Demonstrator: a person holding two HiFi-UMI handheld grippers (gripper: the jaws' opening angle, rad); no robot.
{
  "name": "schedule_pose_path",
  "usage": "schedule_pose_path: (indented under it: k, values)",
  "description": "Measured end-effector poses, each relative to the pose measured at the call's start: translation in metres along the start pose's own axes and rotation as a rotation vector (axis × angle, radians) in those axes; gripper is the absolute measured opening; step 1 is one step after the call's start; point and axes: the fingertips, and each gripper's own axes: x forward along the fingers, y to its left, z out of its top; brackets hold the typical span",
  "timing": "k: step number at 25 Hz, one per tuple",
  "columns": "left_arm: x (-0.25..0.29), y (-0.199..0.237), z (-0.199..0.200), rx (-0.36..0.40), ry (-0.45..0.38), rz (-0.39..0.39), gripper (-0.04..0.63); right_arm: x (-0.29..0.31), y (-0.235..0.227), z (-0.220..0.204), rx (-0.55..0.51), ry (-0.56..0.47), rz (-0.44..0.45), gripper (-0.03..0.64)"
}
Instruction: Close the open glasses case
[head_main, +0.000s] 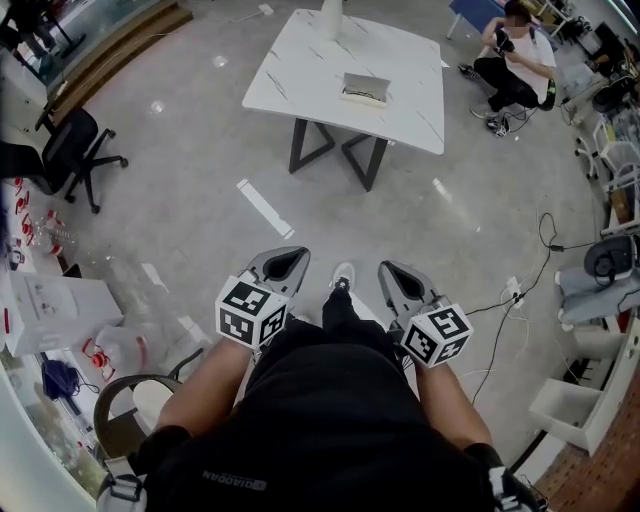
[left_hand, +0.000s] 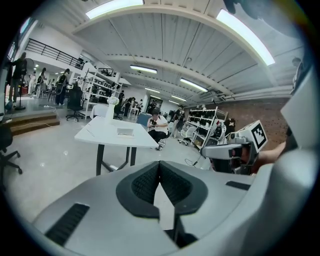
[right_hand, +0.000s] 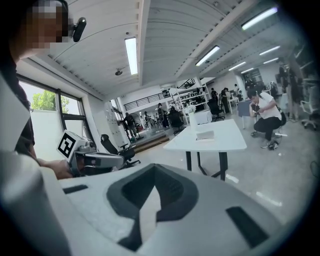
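The open glasses case (head_main: 365, 88) lies on a white marble-patterned table (head_main: 310, 60) several steps ahead of me. It shows small and pale in the left gripper view as the case (left_hand: 125, 131) and in the right gripper view as the case (right_hand: 205, 135). Both grippers are held close to my body, far from the table. My left gripper (head_main: 285, 262) is shut with nothing in it, its pads meeting at the tip (left_hand: 159, 164). My right gripper (head_main: 398, 278) is likewise shut and empty (right_hand: 154, 169). Each gripper shows in the other's view.
A person (head_main: 515, 60) crouches beyond the table's right corner. A black office chair (head_main: 70, 150) stands at the left. Cables (head_main: 520, 290) run over the floor on the right. A round stool (head_main: 130, 410) and cluttered white boxes (head_main: 50, 310) are near my left side.
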Motion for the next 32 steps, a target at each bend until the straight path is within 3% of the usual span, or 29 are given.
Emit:
schedule_pose_path:
  k: [21,27,32]
  values:
    - [0.145,0.055,0.119,0.062,0.005,0.039,0.003,0.101,-0.139,0.1,0.008,-0.027,0.055,0.002]
    - [0.17,0.061,0.14,-0.014,0.0,0.039,0.003,0.119,-0.162,0.124,-0.016,-0.025,0.104,0.002]
    - [0.195,0.068,0.151,-0.01,0.002,0.062,0.003,0.133,-0.187,0.13,-0.01,-0.013,0.121,0.002]
